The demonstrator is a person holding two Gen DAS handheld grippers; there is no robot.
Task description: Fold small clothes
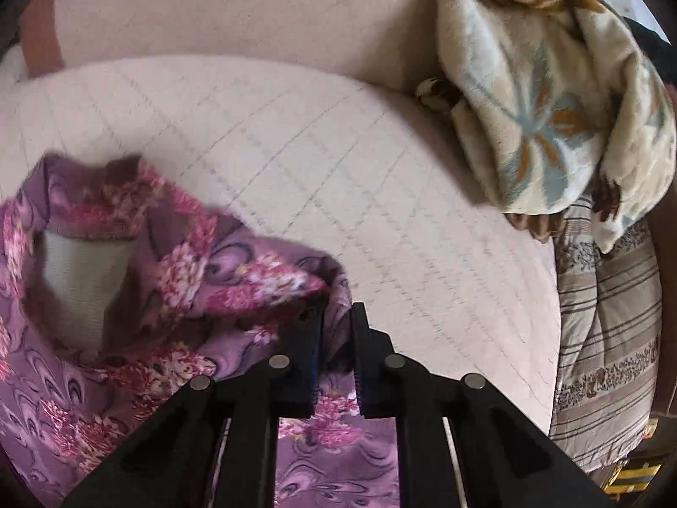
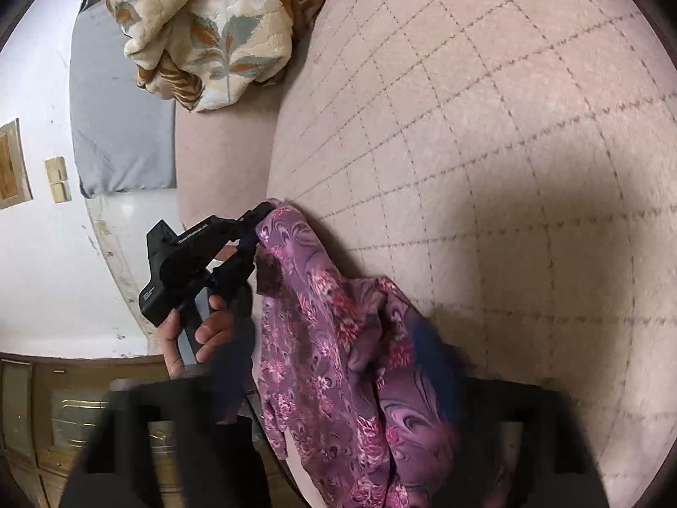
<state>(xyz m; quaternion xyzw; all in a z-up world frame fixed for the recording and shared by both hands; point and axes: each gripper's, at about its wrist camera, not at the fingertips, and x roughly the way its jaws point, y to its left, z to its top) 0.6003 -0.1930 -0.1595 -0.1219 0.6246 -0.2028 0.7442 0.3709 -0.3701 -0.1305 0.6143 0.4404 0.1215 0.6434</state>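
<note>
Left wrist view: left gripper (image 1: 337, 338) fingers clenched on purple floral garment (image 1: 127, 296), right gripper's fingers blurred, apparently spread; thin pinch may slip off the bed (image 1: 338, 148).

Purple flowered garment (image 1: 177, 279), rumpled at lower left on a pink quilted bed (image 1: 338, 161). Left tongs (image 1: 338, 321), black, jaws nearly together, a fold of the garment pinched between them. Cream leaf-patterned blanket (image 1: 541, 97), heaped upper right. Striped quilt (image 1: 609, 338), right edge.
</note>
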